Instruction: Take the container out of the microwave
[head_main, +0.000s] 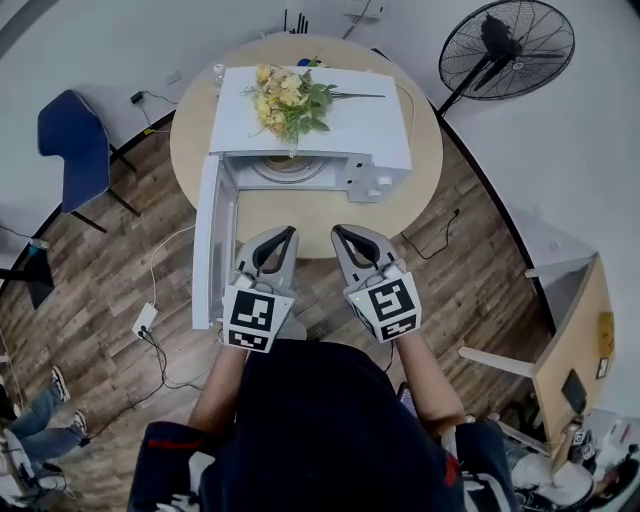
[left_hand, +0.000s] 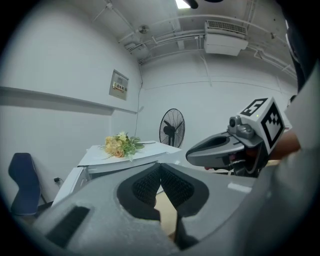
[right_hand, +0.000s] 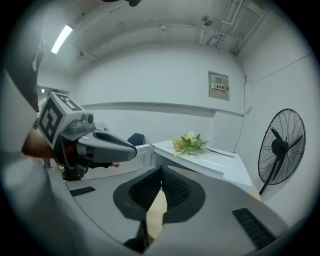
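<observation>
A white microwave (head_main: 372, 128) stands on the round wooden table (head_main: 415, 190), its door (head_main: 206, 240) swung open toward me on the left. A round container (head_main: 288, 168) shows in the open cavity. My left gripper (head_main: 289, 232) and right gripper (head_main: 339, 231) hover side by side over the table's near edge, short of the cavity and pointing at it. Both are shut with nothing between the pads. In the left gripper view the jaws meet at the tip (left_hand: 160, 165), as they do in the right gripper view (right_hand: 161, 169). Neither gripper view shows the container.
A bunch of artificial flowers (head_main: 288, 100) lies on the microwave's top. A black standing fan (head_main: 508, 48) is at the back right, a blue chair (head_main: 70, 135) at the left. Cables and a power strip (head_main: 145, 320) lie on the wooden floor.
</observation>
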